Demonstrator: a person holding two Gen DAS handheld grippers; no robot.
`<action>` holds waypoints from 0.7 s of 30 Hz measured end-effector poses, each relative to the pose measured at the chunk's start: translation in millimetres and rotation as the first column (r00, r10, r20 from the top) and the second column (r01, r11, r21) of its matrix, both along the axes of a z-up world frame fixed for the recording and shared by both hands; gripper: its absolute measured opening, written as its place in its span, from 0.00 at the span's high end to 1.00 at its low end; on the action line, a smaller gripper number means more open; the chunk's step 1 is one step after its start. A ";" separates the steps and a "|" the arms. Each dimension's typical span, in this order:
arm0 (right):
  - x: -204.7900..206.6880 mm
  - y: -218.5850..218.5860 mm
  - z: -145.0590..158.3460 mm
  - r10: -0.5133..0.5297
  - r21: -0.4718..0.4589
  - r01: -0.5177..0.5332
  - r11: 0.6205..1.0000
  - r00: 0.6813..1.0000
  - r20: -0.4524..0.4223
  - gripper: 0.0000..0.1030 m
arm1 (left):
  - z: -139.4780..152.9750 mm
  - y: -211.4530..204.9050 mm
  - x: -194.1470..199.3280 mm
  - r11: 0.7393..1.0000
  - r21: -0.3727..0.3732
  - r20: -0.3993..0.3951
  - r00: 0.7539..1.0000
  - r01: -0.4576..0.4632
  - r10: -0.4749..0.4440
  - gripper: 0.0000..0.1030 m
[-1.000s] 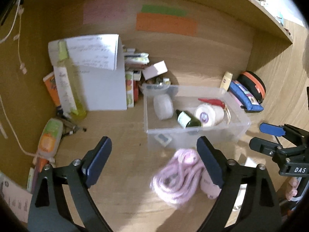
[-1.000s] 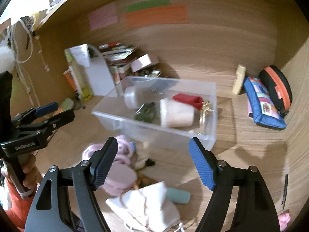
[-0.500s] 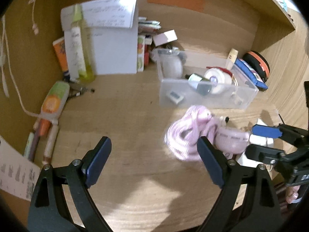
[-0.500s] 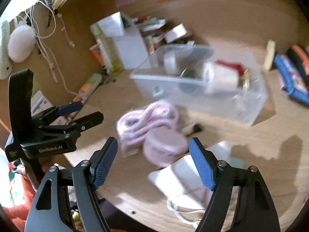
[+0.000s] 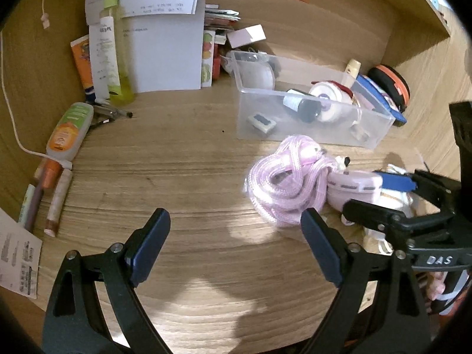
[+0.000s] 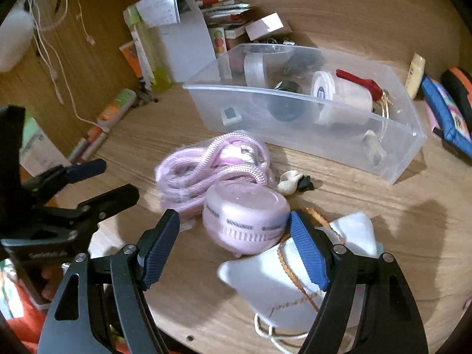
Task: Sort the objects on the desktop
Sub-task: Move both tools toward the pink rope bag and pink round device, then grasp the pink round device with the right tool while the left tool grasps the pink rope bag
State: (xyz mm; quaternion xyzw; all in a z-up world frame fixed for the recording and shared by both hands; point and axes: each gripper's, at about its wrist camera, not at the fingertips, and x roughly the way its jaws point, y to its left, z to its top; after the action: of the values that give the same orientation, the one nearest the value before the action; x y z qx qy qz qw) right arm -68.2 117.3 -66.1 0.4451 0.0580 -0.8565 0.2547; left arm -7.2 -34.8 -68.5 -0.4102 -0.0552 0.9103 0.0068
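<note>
**Both grippers open over a cluttered wooden desk**

The wooden desk fills both views, with a tall white paper sheet propped at the back beside a yellow-green bottle.

A clear plastic bin stands toward the back of the desk. Inside it lie a white roll, a dark bottle, a red tool and a small clear cup.

Just in front of the bin lies a coil of pink rope, and touching it on the near side sits a round pink case. A white drawstring pouch lies next to the case, at the desk's front edge. A small cream and black trinket rests between the case and the bin.

The right gripper hangs low over the pink case with its jaws spread wide on either side of it; the pads do not press on it and nothing is held.

The left gripper is spread wide over bare wood, to the left of the rope, and holds nothing.

At the far left lie an orange and green tube and some pens.
</note>
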 end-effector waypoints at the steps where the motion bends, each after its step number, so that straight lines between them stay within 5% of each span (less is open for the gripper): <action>1: -2.2 -1.8 -1.8 -0.002 0.011 0.002 1.000 1.000 -0.002 0.28 | -0.7 0.1 0.6 1.000 -0.008 -0.001 1.000 -0.001 0.001 0.12; 7: -11.7 -6.7 -7.2 0.005 0.051 -0.004 0.999 1.000 -0.016 0.29 | -4.2 0.7 0.6 0.999 -0.003 0.010 0.999 0.035 -0.035 0.12; 10: -9.8 -5.2 -8.4 0.016 0.085 -0.012 0.996 0.999 -0.043 0.39 | -4.9 8.3 -5.9 0.997 -0.005 0.021 0.997 0.080 -0.080 0.12; 21: -15.8 36.1 19.0 -0.033 -0.068 0.031 0.997 0.999 -0.025 0.39 | -20.4 55.6 -64.2 0.959 -0.101 0.147 0.958 0.263 -0.247 0.12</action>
State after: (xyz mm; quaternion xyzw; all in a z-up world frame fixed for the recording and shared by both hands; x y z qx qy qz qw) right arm -84.0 153.4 -47.1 0.4262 0.0252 -0.8676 0.2549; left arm -71.4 20.8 -88.8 -0.4730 0.0525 0.8742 0.0961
